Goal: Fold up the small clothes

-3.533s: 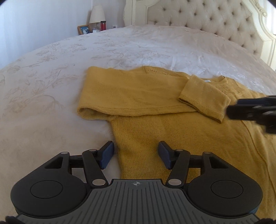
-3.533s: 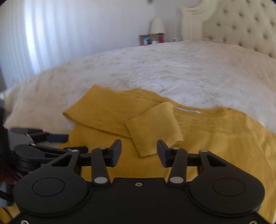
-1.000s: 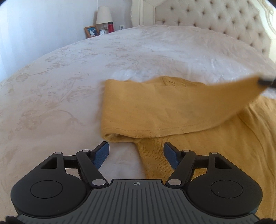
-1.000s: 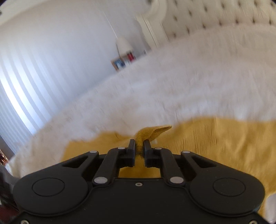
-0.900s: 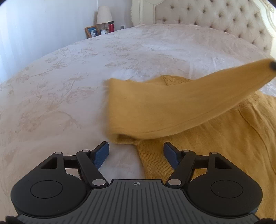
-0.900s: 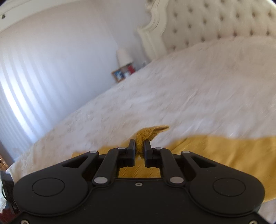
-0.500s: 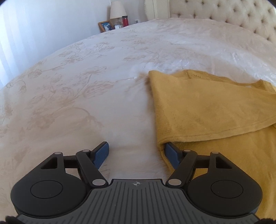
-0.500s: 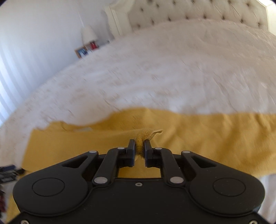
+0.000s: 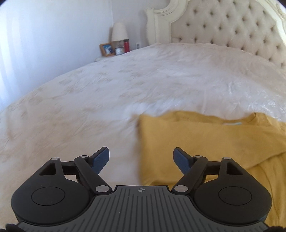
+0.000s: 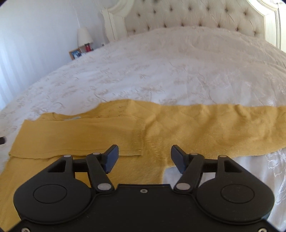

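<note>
- Since one second ago, the right gripper (image 10: 144, 157) has released the sleeve cuff (image 10: 137, 142); its jaws, previously clamped on the cuff, now stand wide apart and hold nothing.
- Left gripper (image 9: 141, 158) jaws also stand wide apart and empty, hovering over the folded left edge of the sweater (image 9: 205, 142).
- The left sleeve (image 10: 76, 135) now lies flat across the chest, its cuff just beyond the right gripper.
- The right sleeve (image 10: 223, 125) extends unfolded to the right.
- The sweater rests on the bed (image 10: 160, 71), near edge; a headboard (image 10: 196, 14) stands at the far side.
- Assessment: first sleeve fold appears complete; the right sleeve likely requires folding next.
</note>
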The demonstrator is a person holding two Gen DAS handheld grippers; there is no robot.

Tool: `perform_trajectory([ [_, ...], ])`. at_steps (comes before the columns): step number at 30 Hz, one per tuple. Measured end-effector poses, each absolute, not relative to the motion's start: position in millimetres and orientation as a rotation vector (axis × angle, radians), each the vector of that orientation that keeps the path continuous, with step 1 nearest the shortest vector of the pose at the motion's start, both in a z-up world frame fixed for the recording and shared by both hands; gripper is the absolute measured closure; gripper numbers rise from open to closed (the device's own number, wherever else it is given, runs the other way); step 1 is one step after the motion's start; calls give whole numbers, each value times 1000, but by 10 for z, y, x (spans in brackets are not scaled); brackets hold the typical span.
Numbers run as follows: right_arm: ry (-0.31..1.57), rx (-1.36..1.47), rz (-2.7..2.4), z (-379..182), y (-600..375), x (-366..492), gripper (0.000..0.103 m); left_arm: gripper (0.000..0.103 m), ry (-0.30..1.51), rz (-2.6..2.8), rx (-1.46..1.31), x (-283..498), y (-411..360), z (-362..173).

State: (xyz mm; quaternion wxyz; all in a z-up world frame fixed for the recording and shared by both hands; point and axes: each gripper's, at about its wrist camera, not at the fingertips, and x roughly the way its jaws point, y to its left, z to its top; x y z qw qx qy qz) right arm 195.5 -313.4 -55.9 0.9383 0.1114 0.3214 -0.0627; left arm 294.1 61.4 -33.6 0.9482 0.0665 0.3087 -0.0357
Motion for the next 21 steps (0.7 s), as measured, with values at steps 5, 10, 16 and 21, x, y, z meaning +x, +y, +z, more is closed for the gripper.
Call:
perform_trajectory([
  [5, 622, 203, -64, -463, -3000, 2223, 34, 25, 647, -89, 147, 3240, 364, -448],
  [10, 627, 201, -2, -468, -2870, 2707, 34, 25, 662, -114, 241, 3428, 168, -562],
  [16, 761, 173, 108, -849, -2726, 2792, 35, 23, 764, -147, 225, 3295, 362, -887],
  [21, 752, 129, 142, -923, -2724, 2522, 35, 16, 788, -147, 108, 3202, 606, -902],
])
